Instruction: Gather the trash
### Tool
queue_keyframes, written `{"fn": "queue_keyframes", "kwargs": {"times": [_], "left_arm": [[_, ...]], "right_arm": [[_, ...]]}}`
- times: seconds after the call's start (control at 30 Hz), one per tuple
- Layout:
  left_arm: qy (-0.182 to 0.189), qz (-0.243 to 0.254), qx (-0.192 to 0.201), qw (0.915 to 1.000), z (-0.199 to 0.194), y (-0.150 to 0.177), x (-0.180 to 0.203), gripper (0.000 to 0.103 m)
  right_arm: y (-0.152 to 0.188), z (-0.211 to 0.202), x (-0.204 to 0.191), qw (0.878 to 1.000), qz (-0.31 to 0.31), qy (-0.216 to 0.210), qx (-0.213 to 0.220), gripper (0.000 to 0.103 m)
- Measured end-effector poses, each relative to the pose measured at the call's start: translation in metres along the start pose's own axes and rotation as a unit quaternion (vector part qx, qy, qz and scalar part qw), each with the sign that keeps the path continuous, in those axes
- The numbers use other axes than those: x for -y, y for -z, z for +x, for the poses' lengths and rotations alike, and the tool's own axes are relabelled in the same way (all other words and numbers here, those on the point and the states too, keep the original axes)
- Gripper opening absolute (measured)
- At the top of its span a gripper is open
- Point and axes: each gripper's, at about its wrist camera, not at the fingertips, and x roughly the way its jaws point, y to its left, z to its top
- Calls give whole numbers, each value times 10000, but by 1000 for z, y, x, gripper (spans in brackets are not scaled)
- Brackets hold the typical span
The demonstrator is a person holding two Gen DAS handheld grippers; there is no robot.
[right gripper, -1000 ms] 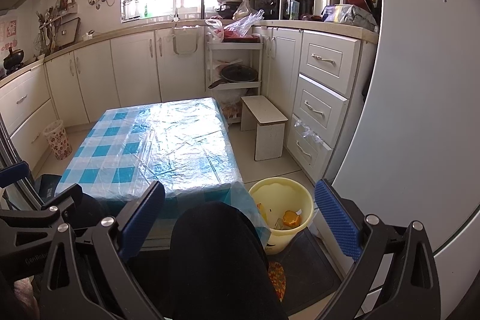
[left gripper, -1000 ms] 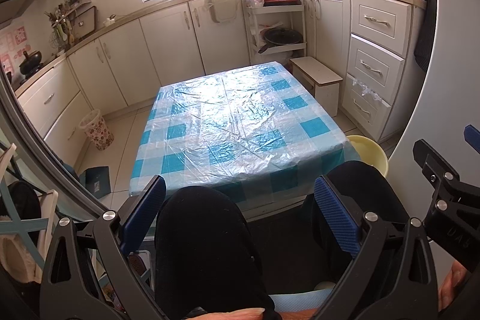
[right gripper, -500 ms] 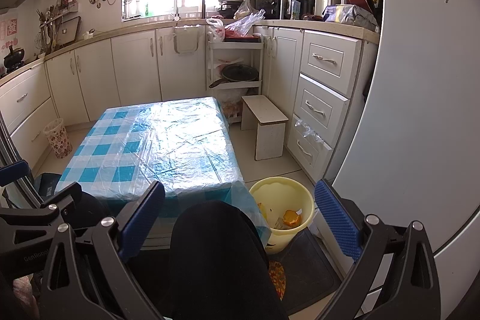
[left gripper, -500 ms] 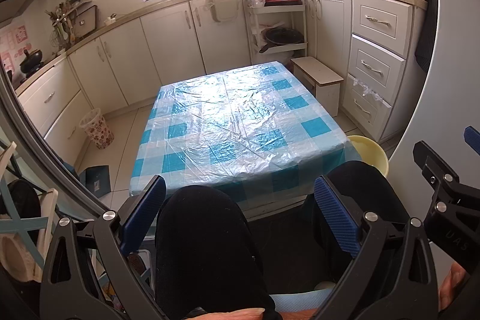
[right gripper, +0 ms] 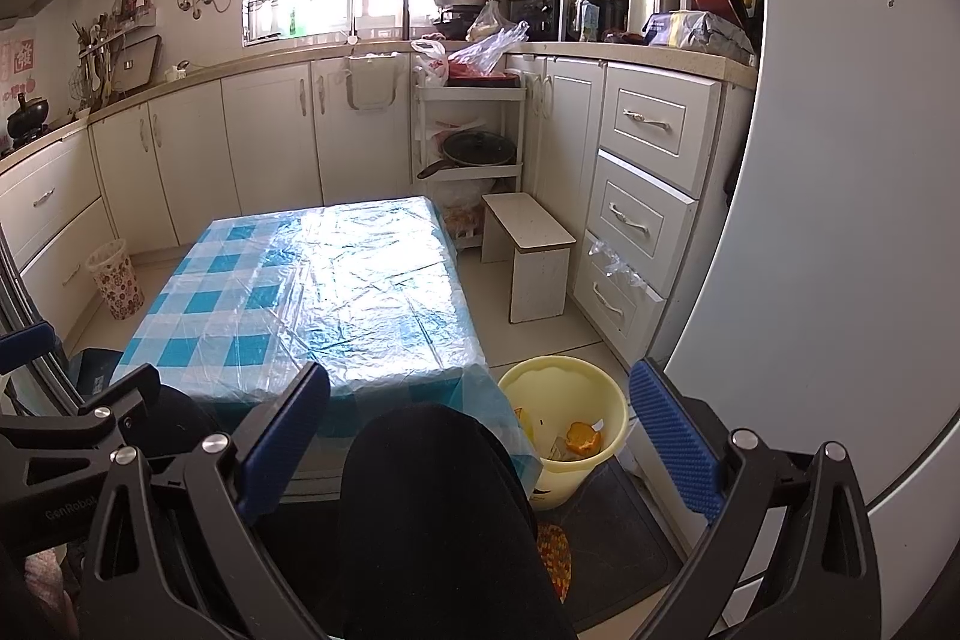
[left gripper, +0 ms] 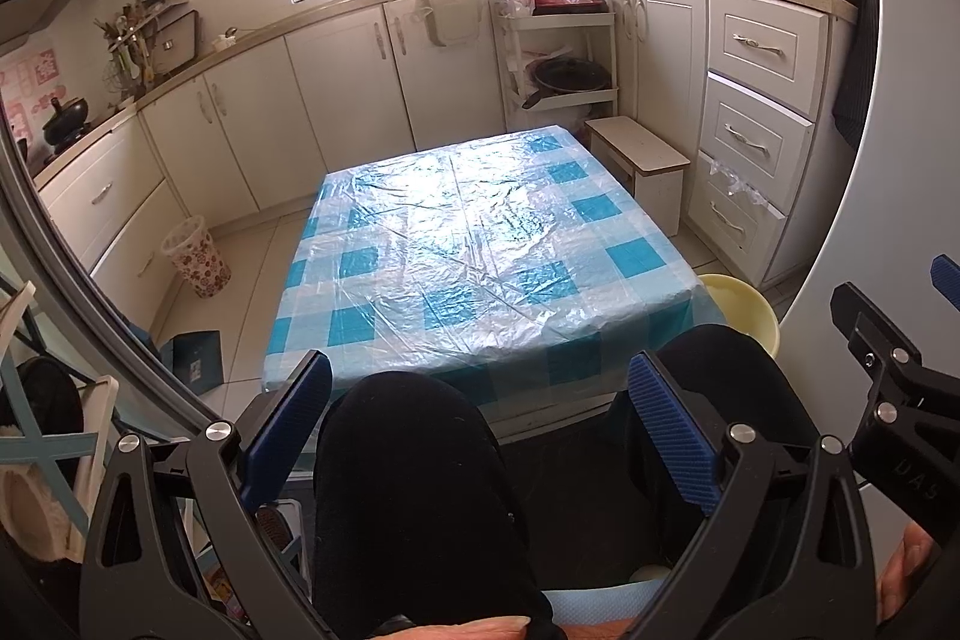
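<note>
- Both tools sit idle above the seated person's knees: the left gripper (left gripper: 480,418) has its blue pads spread wide with nothing between them, and the right gripper (right gripper: 480,430) is likewise spread and empty.
- The yellow bin (right gripper: 564,421) stands on the floor at about 5 o'clock from the table (right gripper: 312,292), touching the hanging cloth corner; inside it lie scraps, one orange piece (right gripper: 583,437) looking like fruit peel, though it is too small to be sure.
- No loose trash shows on the checked, plastic-covered tabletop in either view, so this reads as a pause at one end of the job, either before the first pickup or after the last drop.
- The next move calls for finding any litter left, probably low on the floor, then reaching past the knees.
- Around: a white stool (right gripper: 528,250) at 2 o'clock from the table, a patterned wastebasket (left gripper: 197,263) at 9 o'clock, drawers at right; the knees and table edge crowd any reach toward the bin.
</note>
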Motion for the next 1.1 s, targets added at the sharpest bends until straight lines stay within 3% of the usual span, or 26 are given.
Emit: {"fn": "queue_keyframes", "kwargs": {"times": [1.1], "left_arm": [[-50,-121,-16,9999,2,-2,-1,95]], "right_arm": [[-3,1,3,10000,-44,3,22,96]]}}
